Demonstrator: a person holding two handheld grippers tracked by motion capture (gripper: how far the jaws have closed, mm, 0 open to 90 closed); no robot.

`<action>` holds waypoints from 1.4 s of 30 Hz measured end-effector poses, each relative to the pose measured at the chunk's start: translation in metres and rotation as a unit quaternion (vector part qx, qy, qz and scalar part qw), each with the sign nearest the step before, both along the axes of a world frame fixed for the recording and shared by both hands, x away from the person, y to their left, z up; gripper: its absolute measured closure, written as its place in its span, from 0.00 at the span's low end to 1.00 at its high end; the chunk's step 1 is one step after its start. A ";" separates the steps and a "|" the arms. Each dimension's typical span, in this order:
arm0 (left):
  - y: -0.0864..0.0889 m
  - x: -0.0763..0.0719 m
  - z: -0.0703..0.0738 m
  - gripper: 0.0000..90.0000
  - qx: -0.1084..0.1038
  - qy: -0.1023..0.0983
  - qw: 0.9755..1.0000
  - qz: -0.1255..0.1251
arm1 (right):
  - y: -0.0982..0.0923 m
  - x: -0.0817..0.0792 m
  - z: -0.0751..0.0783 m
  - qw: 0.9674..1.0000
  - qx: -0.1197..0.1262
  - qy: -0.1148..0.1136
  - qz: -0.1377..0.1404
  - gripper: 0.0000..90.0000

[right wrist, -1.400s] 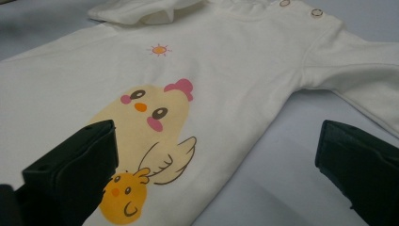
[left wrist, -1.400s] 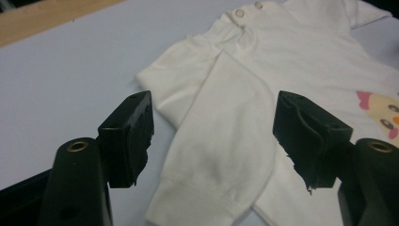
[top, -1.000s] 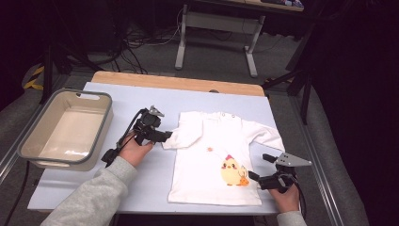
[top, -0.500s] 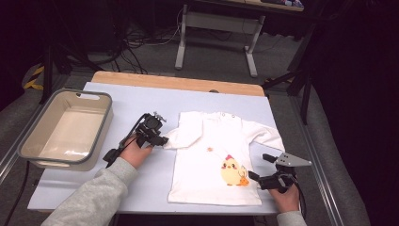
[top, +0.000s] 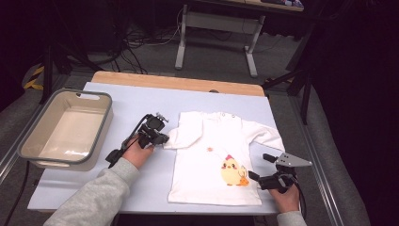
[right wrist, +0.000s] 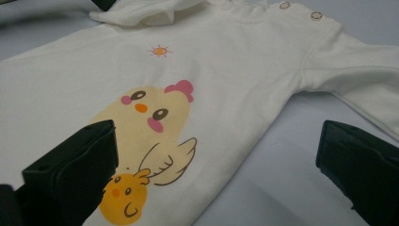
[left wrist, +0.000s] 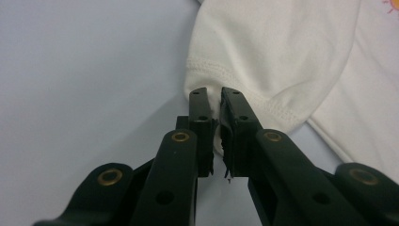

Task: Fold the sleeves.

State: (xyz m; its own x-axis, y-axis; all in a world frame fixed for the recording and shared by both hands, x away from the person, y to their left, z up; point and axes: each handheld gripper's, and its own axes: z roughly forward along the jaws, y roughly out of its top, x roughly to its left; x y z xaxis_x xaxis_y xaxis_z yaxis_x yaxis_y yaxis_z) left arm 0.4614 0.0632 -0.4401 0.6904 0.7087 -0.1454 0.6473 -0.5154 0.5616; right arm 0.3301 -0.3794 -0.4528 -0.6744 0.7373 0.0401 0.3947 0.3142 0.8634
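From the high view, one shirt [top: 221,160] lies flat on the table [top: 141,99] with its chick print up, one bin [top: 66,127] stands well apart on the far side of the left claw [top: 162,140] from the shirt, and there are two claws in all. The left claw sits at the cuff of the sleeve nearest it, and its jaws have just been closing with that cuff between them; the right claw [top: 256,169] rests near the hem corner on its own side, just beside the chick. In the left gripper view the left claw [left wrist: 215,96] is pinched shut on the sleeve [left wrist: 263,70], but only a thin fold of the cuff edge is caught near the tips, with most of the fabric ahead of and beside the jaws. I judge the main risk here is that the cuff slides out when the hand pulls, because so little cloth is held; a sharp tug could also drag the whole shirt askew and wrinkle the body. In the right gripper view the right claw [right wrist: 216,160] stands wide open, one jaw over the chick [right wrist: 146,141] and one over bare table, holding nothing. If it closes from there it may bunch the print or grab no cloth. Also counted: two snaps [right wrist: 299,10] on the shoulder, one small sun [right wrist: 160,51].
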 end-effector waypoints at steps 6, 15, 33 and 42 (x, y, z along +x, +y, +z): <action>0.002 -0.006 0.020 0.93 -0.043 -0.052 0.998 0.005 | 0.000 0.000 0.000 1.000 0.000 0.000 0.000 0.00; -0.008 -0.013 0.046 0.93 -0.101 -0.105 0.989 -0.008 | -0.001 -0.001 0.002 1.000 0.008 -0.008 0.001 0.00; -0.067 -0.017 0.060 0.93 -0.111 -0.128 0.984 -0.059 | -0.005 -0.003 0.003 1.000 0.023 -0.016 0.000 0.00; -0.095 -0.020 0.062 0.92 -0.114 -0.127 0.982 -0.084 | -0.005 -0.003 0.003 1.000 0.025 -0.017 0.000 0.00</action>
